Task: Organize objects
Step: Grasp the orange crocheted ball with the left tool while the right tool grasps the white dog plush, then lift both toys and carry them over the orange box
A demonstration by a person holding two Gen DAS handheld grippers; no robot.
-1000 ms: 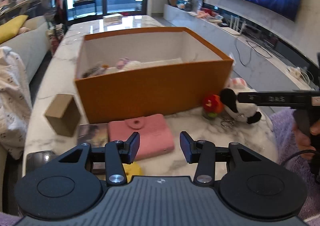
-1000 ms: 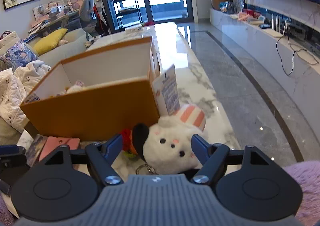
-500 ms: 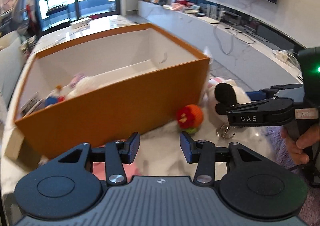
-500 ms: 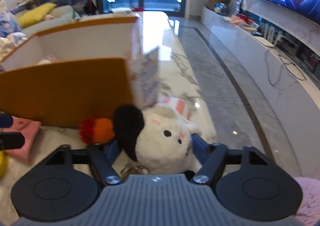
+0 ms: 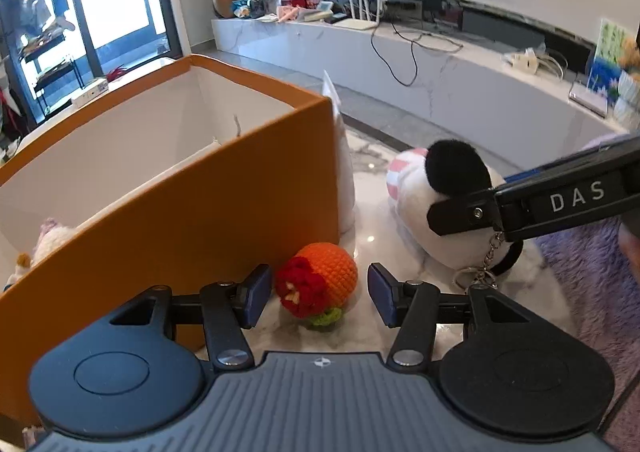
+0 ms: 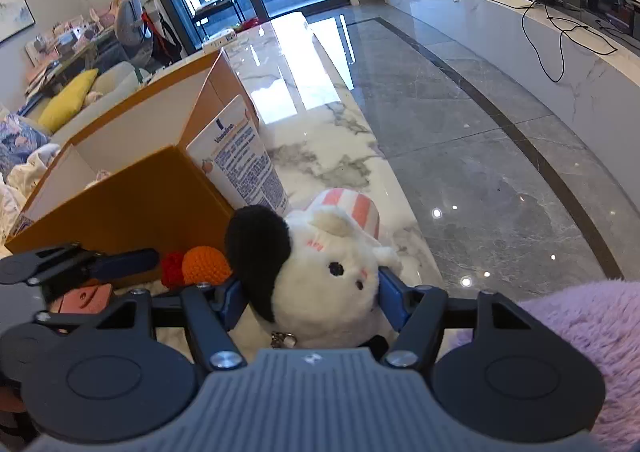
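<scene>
Crocheted orange toy (image 5: 320, 284) lies on the bench (image 5: 372, 220), lower centre of the left view, just beside the orange box (image 5: 200, 220). A second ago a pink wallet sat there; the left gripper (image 5: 316, 294) has swung over, its jaws opening around the toy, not touching.

Plush toy (image 6: 328, 272), lower centre of the right view: right gripper (image 6: 312, 302) jaws have narrowed and now press both flanks. Judged: two picks imminent.
</scene>
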